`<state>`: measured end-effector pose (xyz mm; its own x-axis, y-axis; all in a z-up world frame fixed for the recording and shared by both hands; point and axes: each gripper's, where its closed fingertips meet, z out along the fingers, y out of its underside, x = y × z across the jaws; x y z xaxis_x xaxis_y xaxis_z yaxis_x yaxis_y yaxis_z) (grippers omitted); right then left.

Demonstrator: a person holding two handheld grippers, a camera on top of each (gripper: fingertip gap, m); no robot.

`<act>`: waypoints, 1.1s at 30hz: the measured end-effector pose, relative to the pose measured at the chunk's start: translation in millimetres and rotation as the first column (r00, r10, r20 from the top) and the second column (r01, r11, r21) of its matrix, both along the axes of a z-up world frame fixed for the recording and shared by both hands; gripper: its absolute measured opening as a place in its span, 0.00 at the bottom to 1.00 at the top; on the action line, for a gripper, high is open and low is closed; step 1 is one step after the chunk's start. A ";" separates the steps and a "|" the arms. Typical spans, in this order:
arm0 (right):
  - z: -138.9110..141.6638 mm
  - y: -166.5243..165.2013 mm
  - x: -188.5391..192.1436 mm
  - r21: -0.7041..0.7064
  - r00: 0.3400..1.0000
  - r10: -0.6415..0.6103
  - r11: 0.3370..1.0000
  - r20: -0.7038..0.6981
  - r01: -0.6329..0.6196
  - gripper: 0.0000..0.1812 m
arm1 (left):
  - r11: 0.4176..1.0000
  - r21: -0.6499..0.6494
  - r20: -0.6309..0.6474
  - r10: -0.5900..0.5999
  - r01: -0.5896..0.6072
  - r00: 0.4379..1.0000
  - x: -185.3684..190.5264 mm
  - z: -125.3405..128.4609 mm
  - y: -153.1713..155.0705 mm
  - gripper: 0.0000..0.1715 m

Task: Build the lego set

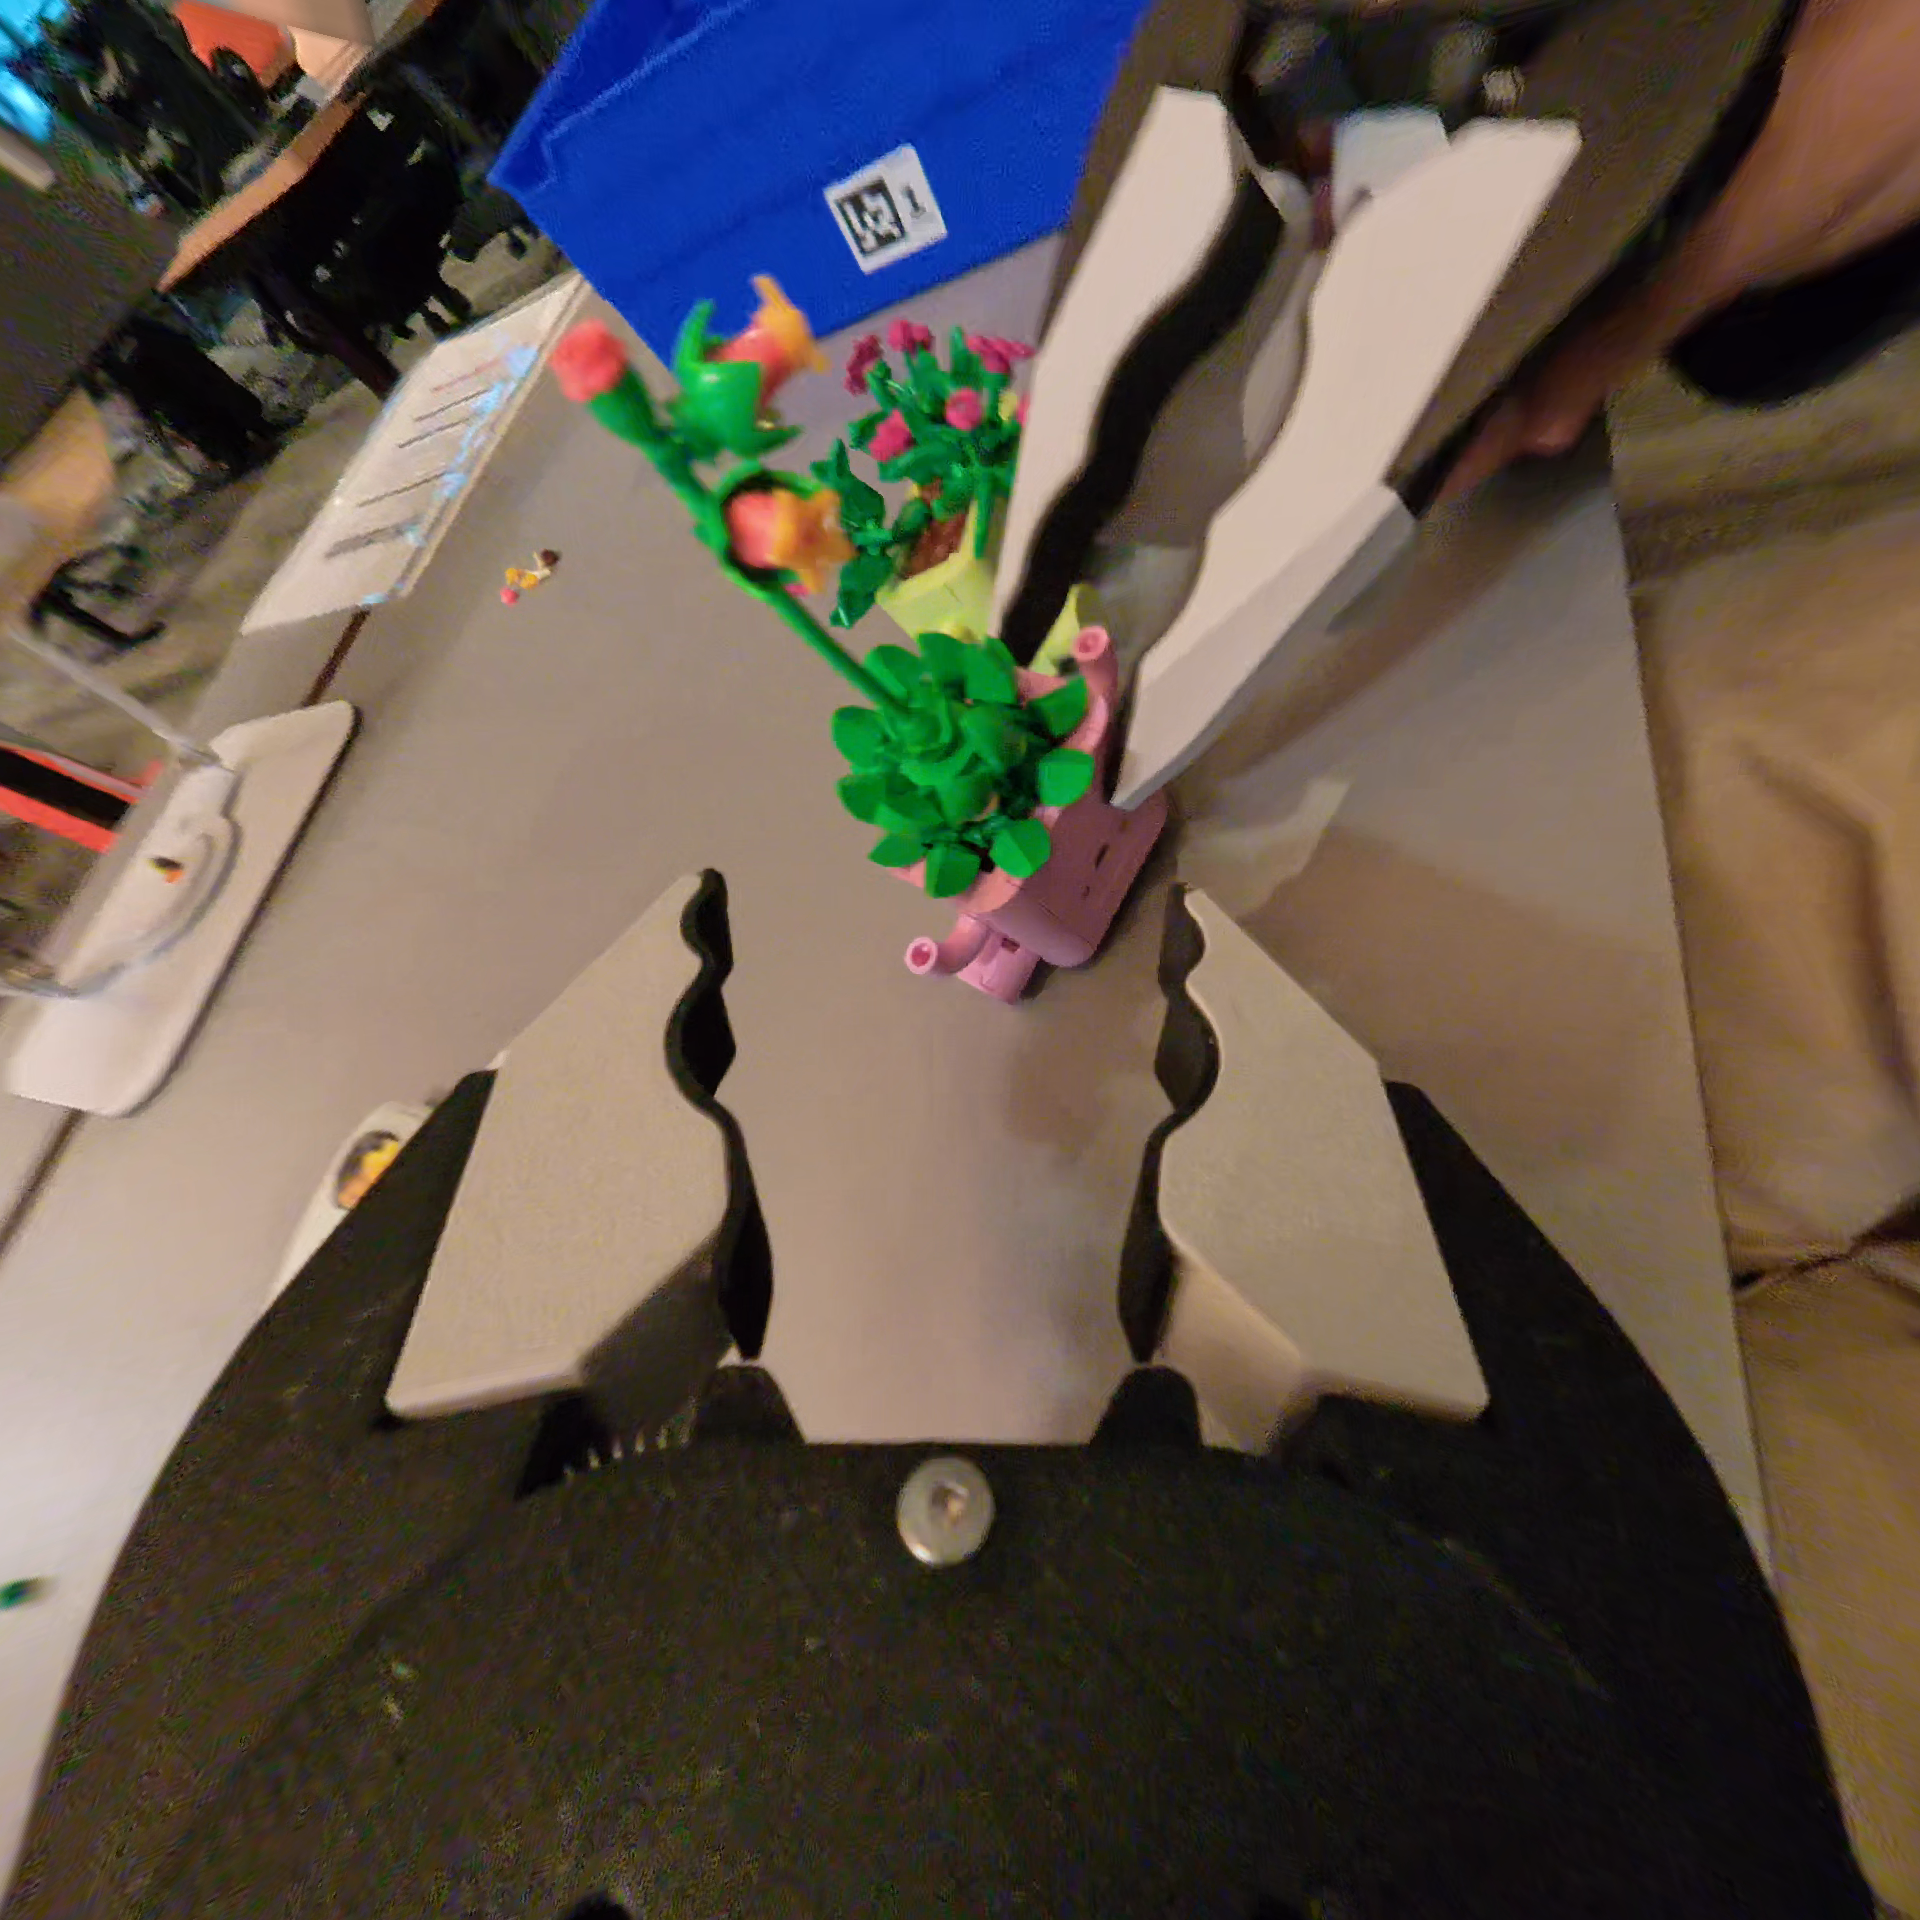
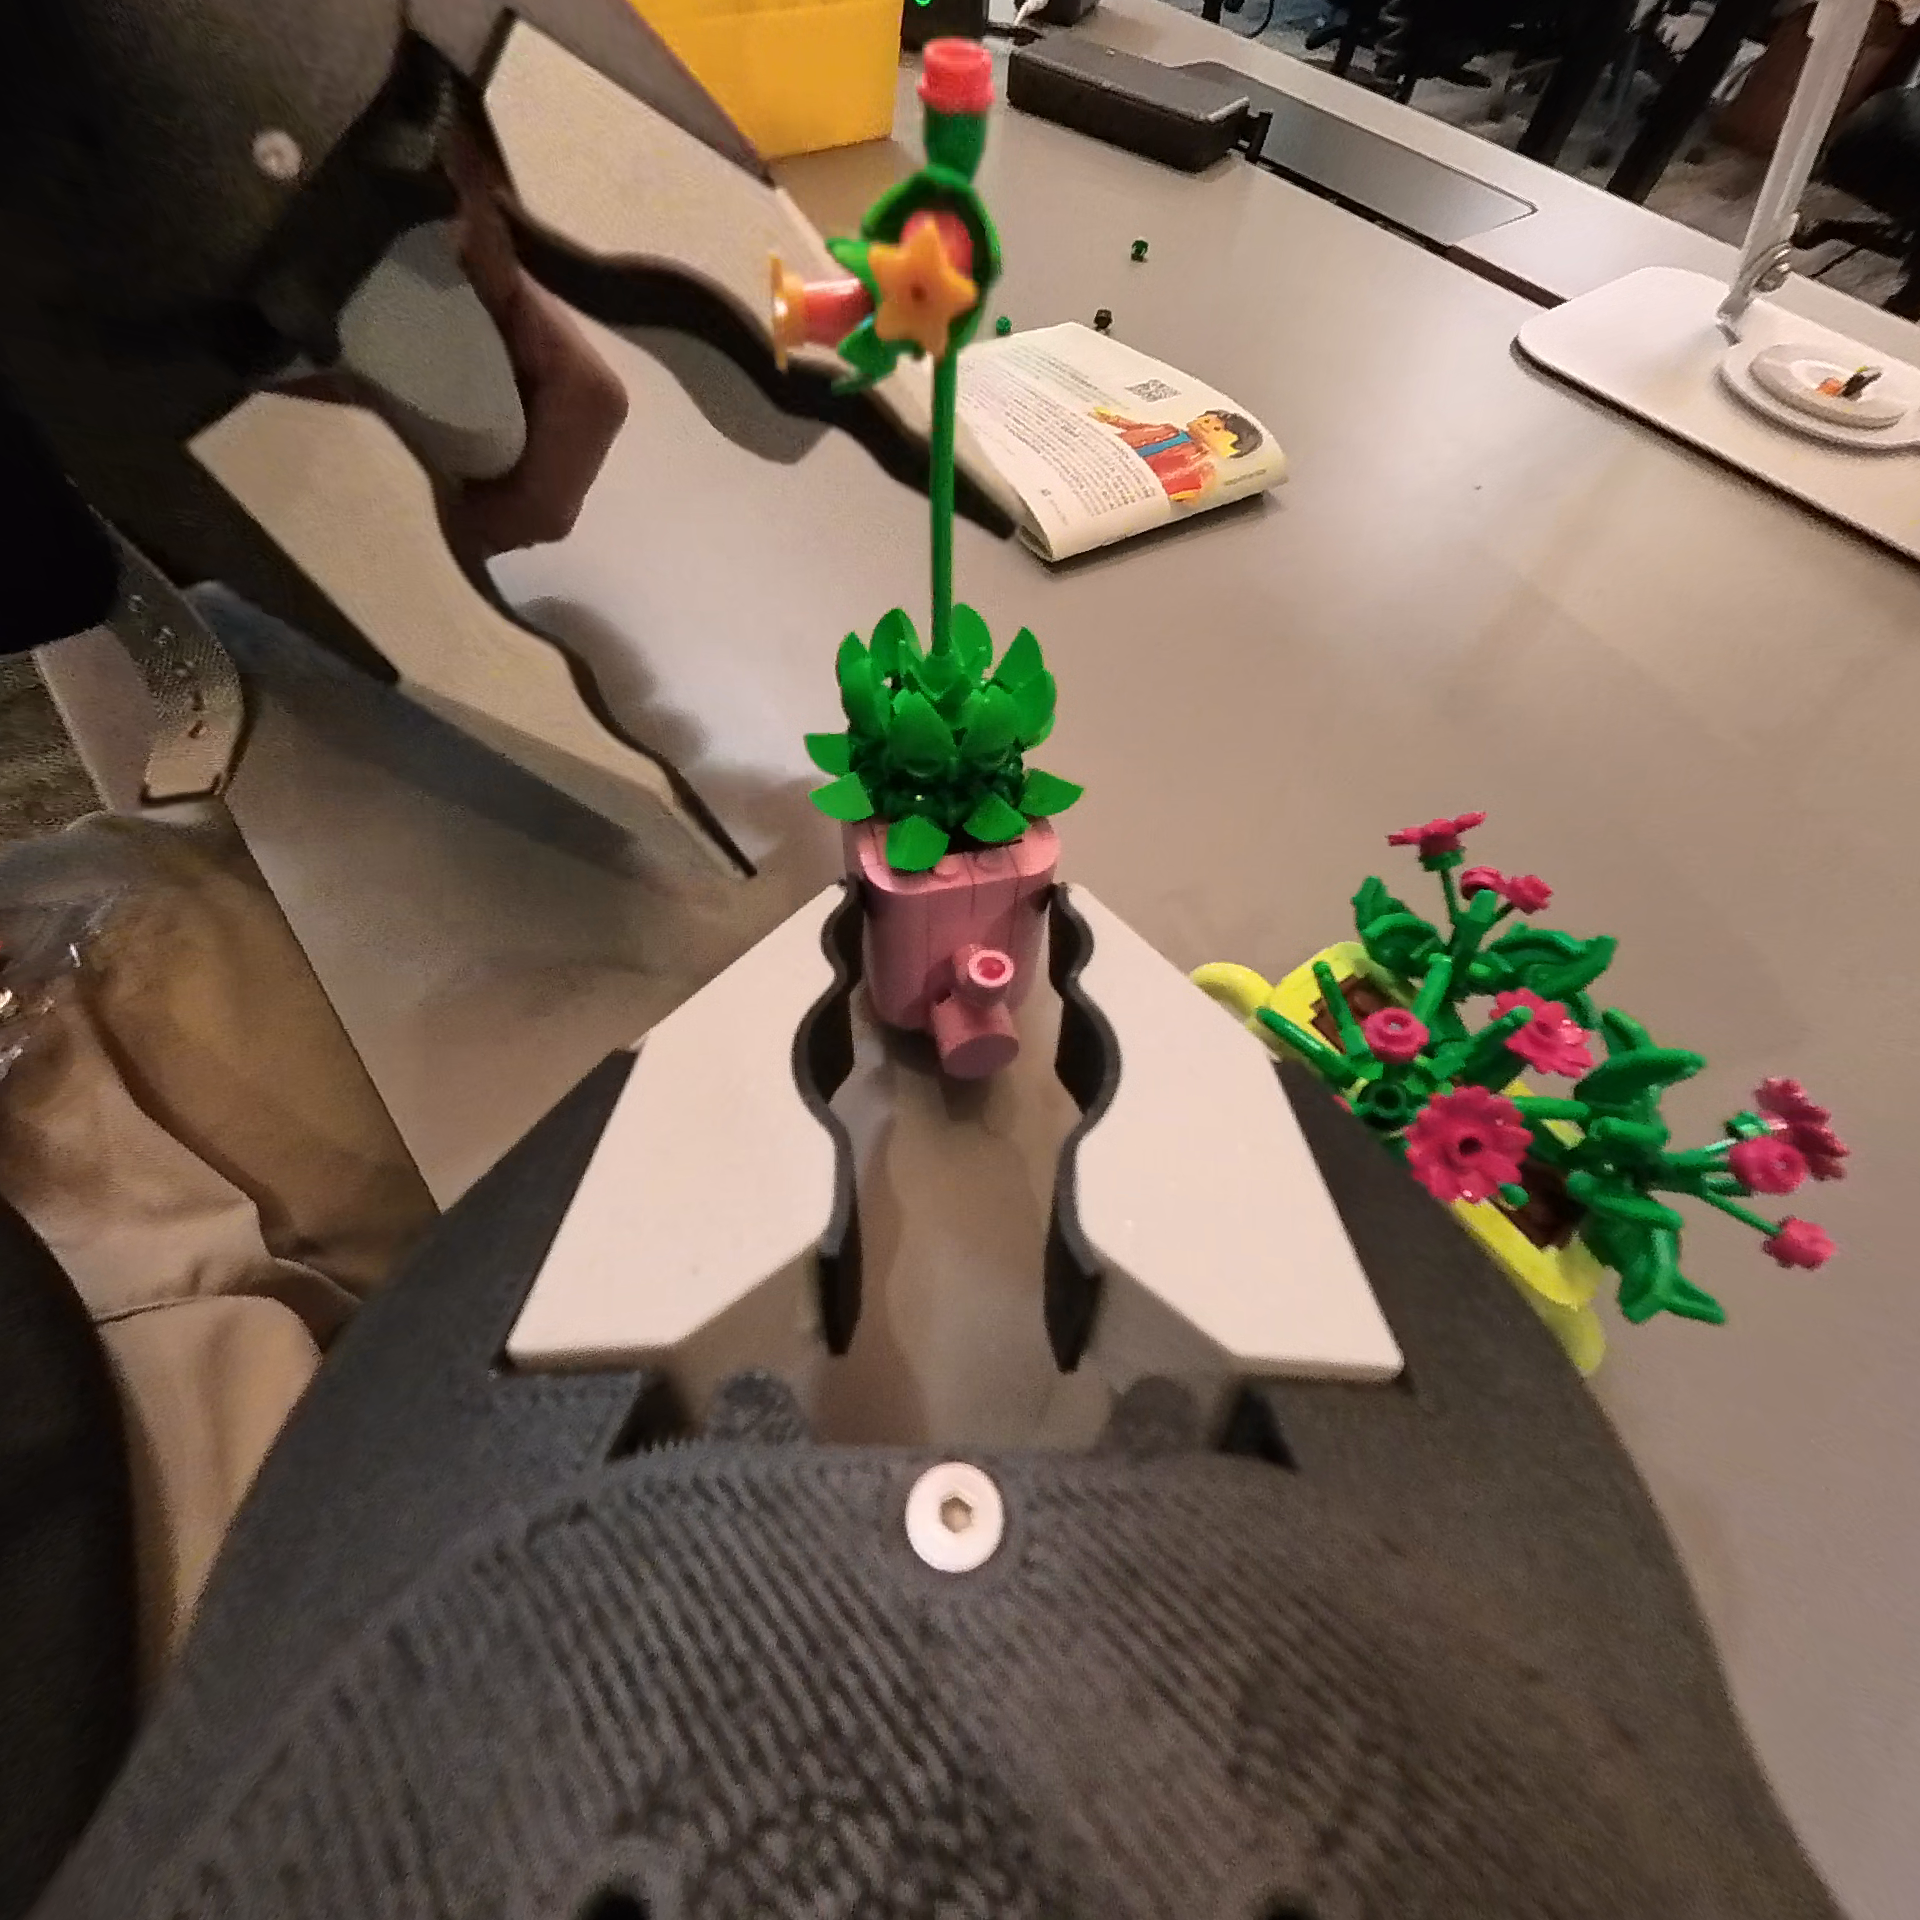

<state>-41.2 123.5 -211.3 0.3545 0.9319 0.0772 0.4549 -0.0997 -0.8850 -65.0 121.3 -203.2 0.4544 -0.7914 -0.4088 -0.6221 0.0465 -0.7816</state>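
right gripper [image 2: 951, 914] half open with tips around pink pot [image 2: 951, 935], contact unclear, left gripper [image 1: 945, 904] wide open, empty, near pot

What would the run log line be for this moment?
left gripper: open, empty | right gripper: open around pink pot | yellow pot: on table

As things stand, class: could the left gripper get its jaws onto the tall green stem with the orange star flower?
Probably yes. The left gripper is open, and the tall green stem rises bare above the leaves. The right gripper brackets only the pink brick pot lower down.
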 end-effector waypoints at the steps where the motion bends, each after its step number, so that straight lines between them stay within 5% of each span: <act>1: 0.0 -0.1 0.6 -0.002 1.000 0.003 1.000 -0.001 -0.003 0.19 | 1.000 -0.030 0.048 0.002 -0.001 0.999 0.4 2.1 0.8 0.47; 15: 2.8 -10.7 7.3 0.041 0.999 0.043 0.998 0.008 -0.044 0.27 | 0.989 -0.145 0.038 -0.010 0.015 0.999 13.7 -20.9 10.4 0.36; 22: 58.6 -24.0 35.0 0.225 0.972 0.154 0.968 -0.179 -0.112 0.23 | 0.987 -0.162 0.023 -0.002 0.006 1.000 18.3 -24.2 9.9 0.34; 26: 90.1 12.8 86.1 0.245 0.941 0.012 0.966 -0.339 0.076 0.20 | 0.987 -0.162 0.003 0.012 -0.011 1.000 20.2 -26.8 10.9 0.34; 29: 66.9 64.1 133.7 0.088 0.908 -0.293 0.939 -0.299 0.332 0.19 | 0.985 -0.169 0.002 0.034 -0.034 0.999 18.6 -27.5 14.3 0.34; 33: 33.0 67.8 132.0 -0.122 0.923 -0.301 0.953 -0.239 0.279 0.23 | 0.979 -0.197 -0.002 0.062 -0.061 0.998 16.0 -30.0 20.4 0.34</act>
<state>90.8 191.3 -178.4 0.6077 0.7845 -0.1237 0.1586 -0.2725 -0.9490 -49.0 141.7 -233.3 0.5060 -0.8267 -0.2460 -0.6157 -0.1465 -0.7742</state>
